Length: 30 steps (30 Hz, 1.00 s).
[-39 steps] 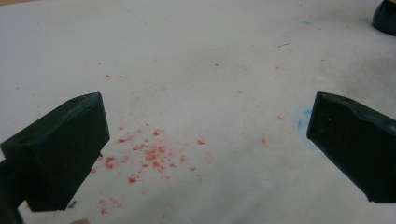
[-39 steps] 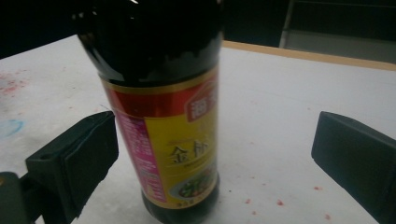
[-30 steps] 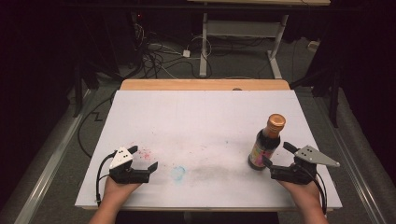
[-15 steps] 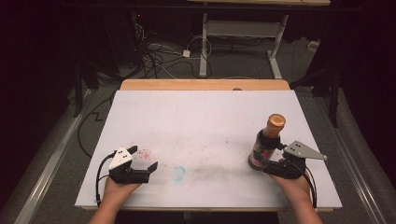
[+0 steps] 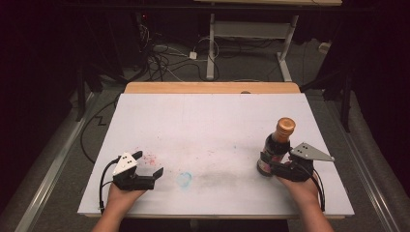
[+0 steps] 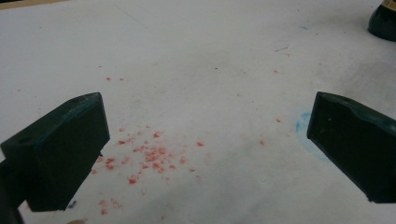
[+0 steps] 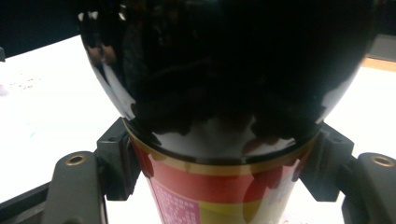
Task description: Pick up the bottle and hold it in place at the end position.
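Observation:
A dark bottle (image 5: 277,143) with a copper cap and a red and yellow label stands upright at the right of the white tabletop (image 5: 208,121). My right gripper (image 5: 267,164) is shut on its lower body, one jaw pressing each side of the bottle (image 7: 224,93) in the right gripper view (image 7: 219,172). My left gripper (image 5: 149,163) rests near the front left, open and holding nothing. Bare table with red specks (image 6: 149,156) lies between its jaws (image 6: 205,149), and the bottle's base (image 6: 383,21) shows far off at top right.
A faint blue ring mark (image 5: 184,179) lies between the two hands. A wooden strip (image 5: 212,87) borders the far edge of the table. Beyond it are loose cables (image 5: 159,58) on the floor and a desk frame (image 5: 251,34).
My right gripper moved left to the bottle and closed around its lower body. The left gripper and the bottle have stayed where they were.

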### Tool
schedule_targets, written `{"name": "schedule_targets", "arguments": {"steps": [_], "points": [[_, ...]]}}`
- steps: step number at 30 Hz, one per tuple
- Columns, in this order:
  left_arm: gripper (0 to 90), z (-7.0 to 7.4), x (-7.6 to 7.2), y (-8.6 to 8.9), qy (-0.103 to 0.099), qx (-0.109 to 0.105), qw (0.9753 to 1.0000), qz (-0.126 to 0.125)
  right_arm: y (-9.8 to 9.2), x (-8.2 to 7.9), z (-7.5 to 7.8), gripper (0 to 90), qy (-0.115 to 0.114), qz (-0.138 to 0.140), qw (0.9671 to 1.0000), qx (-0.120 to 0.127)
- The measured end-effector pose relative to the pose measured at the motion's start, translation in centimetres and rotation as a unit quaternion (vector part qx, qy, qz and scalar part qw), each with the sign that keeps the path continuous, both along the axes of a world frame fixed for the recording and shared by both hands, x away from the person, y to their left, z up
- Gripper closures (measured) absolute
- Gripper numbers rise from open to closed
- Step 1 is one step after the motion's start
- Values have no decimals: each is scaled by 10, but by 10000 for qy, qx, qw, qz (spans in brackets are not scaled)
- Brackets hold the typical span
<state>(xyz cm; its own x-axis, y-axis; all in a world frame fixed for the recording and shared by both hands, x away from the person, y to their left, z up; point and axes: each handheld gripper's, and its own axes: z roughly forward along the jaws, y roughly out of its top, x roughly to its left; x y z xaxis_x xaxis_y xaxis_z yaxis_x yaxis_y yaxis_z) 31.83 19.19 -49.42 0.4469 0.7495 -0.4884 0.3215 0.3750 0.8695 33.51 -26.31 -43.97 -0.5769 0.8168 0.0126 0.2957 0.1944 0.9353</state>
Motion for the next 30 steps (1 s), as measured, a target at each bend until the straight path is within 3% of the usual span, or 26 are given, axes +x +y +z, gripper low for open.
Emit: {"name": "schedule_targets", "arguments": {"steps": [10,20,30], "points": [[0,0,0,0,11,-11,10000,-8,2,-1,2,319,-78,-27,9998,-188],[0,0,0,0,14,-71,10000,-15,6,1,6,327,-13,-75,9998,-197],[0,1,0,1,13,-85,10000,-30,24,7,16,325,-113,91,9998,-117]]}}
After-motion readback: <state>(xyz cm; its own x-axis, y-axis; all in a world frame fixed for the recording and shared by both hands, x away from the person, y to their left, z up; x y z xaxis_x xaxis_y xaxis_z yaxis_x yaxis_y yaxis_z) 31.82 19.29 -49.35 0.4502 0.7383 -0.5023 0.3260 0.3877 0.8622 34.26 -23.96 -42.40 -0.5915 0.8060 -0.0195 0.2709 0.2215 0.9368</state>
